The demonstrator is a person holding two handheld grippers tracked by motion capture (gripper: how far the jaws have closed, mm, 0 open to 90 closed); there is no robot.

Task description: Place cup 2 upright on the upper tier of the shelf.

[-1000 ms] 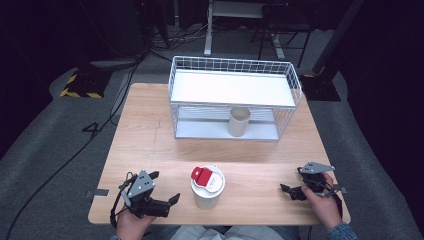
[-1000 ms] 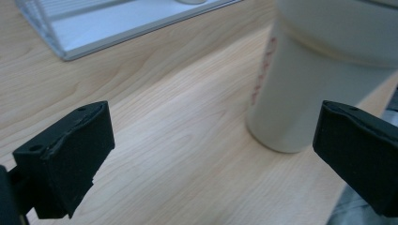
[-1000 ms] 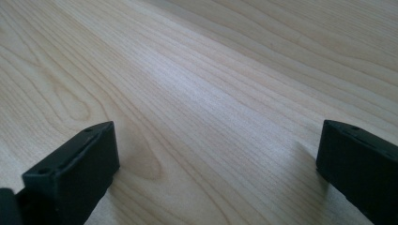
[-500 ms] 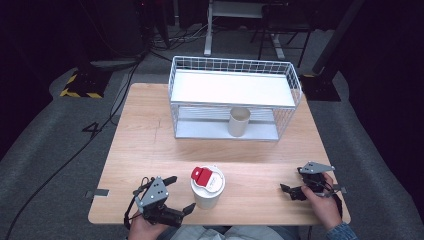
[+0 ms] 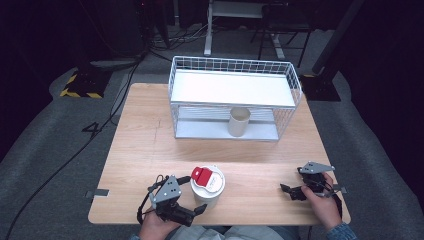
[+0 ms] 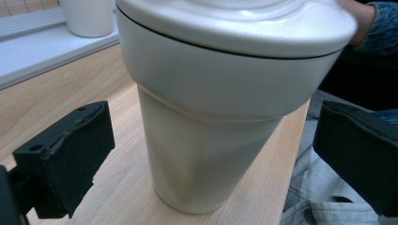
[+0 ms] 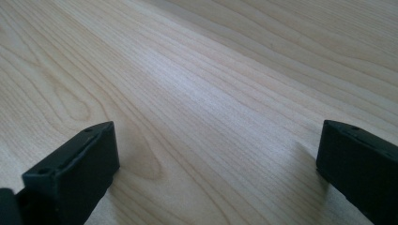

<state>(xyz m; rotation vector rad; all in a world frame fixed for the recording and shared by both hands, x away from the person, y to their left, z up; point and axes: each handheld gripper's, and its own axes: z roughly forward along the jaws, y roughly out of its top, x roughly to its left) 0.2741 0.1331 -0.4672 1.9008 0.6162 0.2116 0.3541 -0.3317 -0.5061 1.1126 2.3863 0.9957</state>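
A white cup with a white lid and a red tab [image 5: 208,185] stands upright near the table's front edge. My left gripper [image 5: 196,195] is open with a jaw on each side of the cup. In the left gripper view the cup [image 6: 220,117] stands between the jaws of my left gripper [image 6: 211,159], with a gap on both sides. My right gripper [image 5: 291,184] rests at the front right, open and pointing left. In the right gripper view my right gripper [image 7: 213,168] has only bare wood between its jaws.
A white wire rack [image 5: 235,95] with a flat white top shelf stands at the back of the wooden table [image 5: 150,130]. An open beige cup [image 5: 238,121] sits on its lower level, and this beige cup [image 6: 89,16] also shows in the left gripper view.
My left gripper has moved right along the front edge and turned so its jaws now bracket the lidded cup. The right gripper has not moved.
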